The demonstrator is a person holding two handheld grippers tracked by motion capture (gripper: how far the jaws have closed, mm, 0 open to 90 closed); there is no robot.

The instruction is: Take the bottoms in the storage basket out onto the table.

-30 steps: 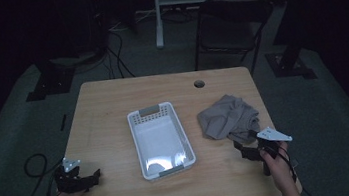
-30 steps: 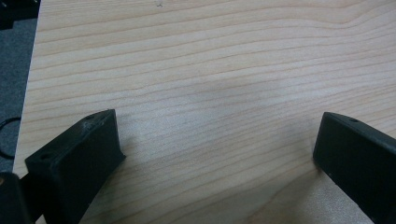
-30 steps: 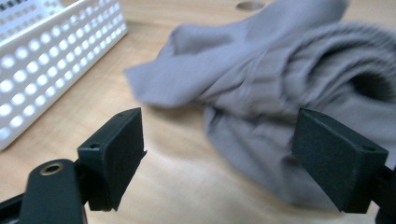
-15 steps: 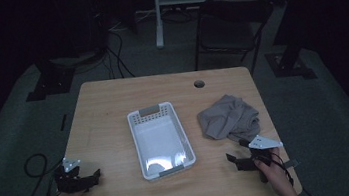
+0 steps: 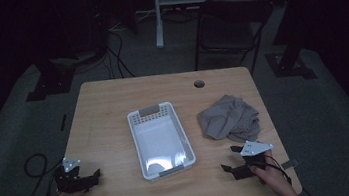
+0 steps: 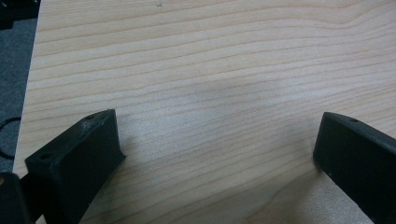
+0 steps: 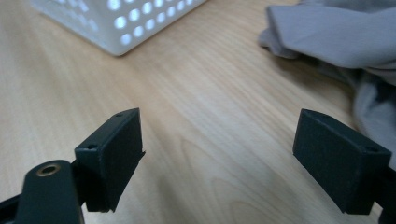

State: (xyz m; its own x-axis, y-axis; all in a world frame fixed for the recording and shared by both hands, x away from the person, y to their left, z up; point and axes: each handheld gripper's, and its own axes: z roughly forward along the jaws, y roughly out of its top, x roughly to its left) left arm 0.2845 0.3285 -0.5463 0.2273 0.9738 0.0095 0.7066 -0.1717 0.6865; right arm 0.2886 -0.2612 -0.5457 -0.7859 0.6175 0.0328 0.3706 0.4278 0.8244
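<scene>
A crumpled grey cloth (image 5: 230,118) lies on the right side of the wooden table (image 5: 109,116); its folds also fill the upper right of the right gripper view (image 7: 345,32). A white perforated basket (image 5: 160,139) stands empty in the middle of the table, and one corner of it (image 7: 116,23) appears in the right gripper view. My right gripper (image 5: 232,166) rests near the front right edge, just short of the cloth, open with bare wood between its jaws (image 7: 219,149). My left gripper (image 5: 91,177) sits at the front left corner, open over bare wood (image 6: 215,144).
A round cable hole (image 5: 199,83) is in the tabletop near the far edge. A dark folding chair (image 5: 229,26) and stand legs (image 5: 50,83) are on the carpet behind the table. A black cable (image 5: 32,166) loops on the floor at the left.
My right gripper has drawn back from the cloth's near edge toward the table's front edge and a little left. The left gripper has stayed put.
</scene>
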